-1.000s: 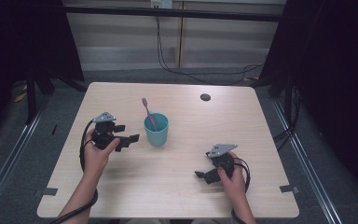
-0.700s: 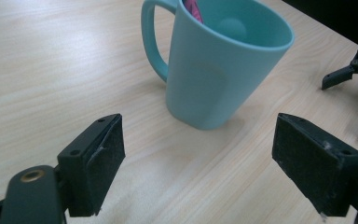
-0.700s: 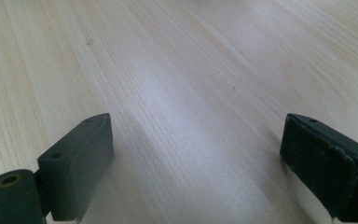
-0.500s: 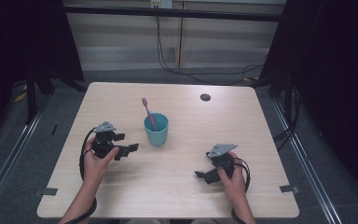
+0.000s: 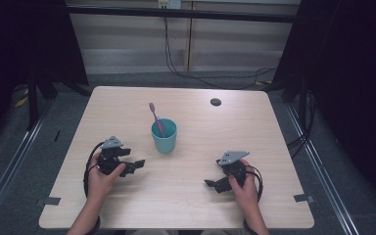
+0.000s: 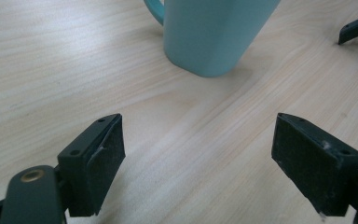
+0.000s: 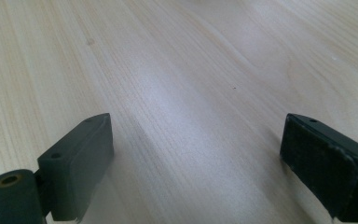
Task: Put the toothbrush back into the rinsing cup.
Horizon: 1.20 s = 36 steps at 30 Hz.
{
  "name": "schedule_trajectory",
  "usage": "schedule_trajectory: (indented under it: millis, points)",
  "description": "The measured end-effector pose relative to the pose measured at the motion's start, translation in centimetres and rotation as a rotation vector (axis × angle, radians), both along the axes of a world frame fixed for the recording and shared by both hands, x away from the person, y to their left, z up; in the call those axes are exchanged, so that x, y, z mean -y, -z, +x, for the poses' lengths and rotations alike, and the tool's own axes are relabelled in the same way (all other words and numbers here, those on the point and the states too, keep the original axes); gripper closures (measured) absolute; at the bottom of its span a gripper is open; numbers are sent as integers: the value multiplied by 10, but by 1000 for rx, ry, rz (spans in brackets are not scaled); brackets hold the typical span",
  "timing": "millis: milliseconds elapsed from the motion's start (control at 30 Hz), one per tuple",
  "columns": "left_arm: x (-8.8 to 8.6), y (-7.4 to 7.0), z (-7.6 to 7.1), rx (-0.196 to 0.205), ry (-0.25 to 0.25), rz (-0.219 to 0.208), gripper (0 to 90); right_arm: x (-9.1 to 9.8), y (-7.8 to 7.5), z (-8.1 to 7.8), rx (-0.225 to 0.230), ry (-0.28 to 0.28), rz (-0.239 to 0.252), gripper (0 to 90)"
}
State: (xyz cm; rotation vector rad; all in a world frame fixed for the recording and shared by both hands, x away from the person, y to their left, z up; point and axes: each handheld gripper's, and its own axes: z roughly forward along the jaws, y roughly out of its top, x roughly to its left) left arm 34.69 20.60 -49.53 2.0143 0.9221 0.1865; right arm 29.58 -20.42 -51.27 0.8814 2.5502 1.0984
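Between the two hands stands a teal cup (image 5: 164,137) with a pink toothbrush (image 5: 155,119). Left gripper (image 5: 133,165) and right gripper (image 5: 212,185) are wide apart, holding nothing; nothing blocks the cup.

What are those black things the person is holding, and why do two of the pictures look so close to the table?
They are grabbing tools. A person holds one hand-held gripper in each hand: the left hand-held gripper and the right hand-held gripper. Each has two black jaws that squeeze like a pincer. Both are open now and hold nothing.

The high view comes from a camera above the wooden table. The two close pictures come from small cameras riding on the grippers, looking out between their jaws.

On the table stands a teal cup with a pink toothbrush in it. The left gripper view shows that cup just ahead. A small dark round spot sits near the far edge.
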Motion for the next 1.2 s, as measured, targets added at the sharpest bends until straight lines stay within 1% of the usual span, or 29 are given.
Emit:
schedule_trajectory:
  millis: [100, 167, 267, 400, 500, 600, 733, 767, 833, 933, 1067, 1133, 1167, 1200]
  points:
    - [0, 2, -2, 1, -1, 3, 171, 0, 0, 0, 0, 0, 0, 89]
    - [0, 3, -3, 8, 6, 25, 172, 0, 0, 0, -1, 0, 0, 90]
    - [0, 5, -5, 17, 5, 41, 178, 0, 0, 0, -1, 0, 0, 90]
    - [2, 7, -9, 23, 22, 78, 182, 0, 0, 0, 0, -1, 0, 90]
    - [1, 8, -10, 27, 21, 93, 184, 0, 0, 0, 0, -1, 0, 90]
    - [1, 10, -11, 28, 29, 97, 185, 0, 0, 0, -1, 0, 0, 90]
    - [0, 14, -12, 23, 23, 94, 186, 0, 0, 0, -1, 0, 0, 90]
    - [0, 13, -12, 26, 26, 106, 185, 0, 0, 0, -1, 0, 0, 90]
    - [1, 13, -12, 27, 28, 104, 185, 0, 0, 0, 0, -1, 1, 90]
    - [2, 14, -13, 30, 34, 127, 179, 0, 0, 0, -1, -1, 0, 90]
    - [3, 14, -14, 38, 35, 139, 173, 0, 0, 0, 0, -1, 0, 90]
    - [4, 14, -15, 49, 38, 162, 171, 0, 0, 0, -1, 0, 0, 90]
    - [5, 14, -16, 63, 47, 186, 169, 0, 0, 0, -1, -1, 0, 90]
    - [6, 14, -17, 67, 48, 201, 162, 0, 0, 0, -1, 0, 0, 90]
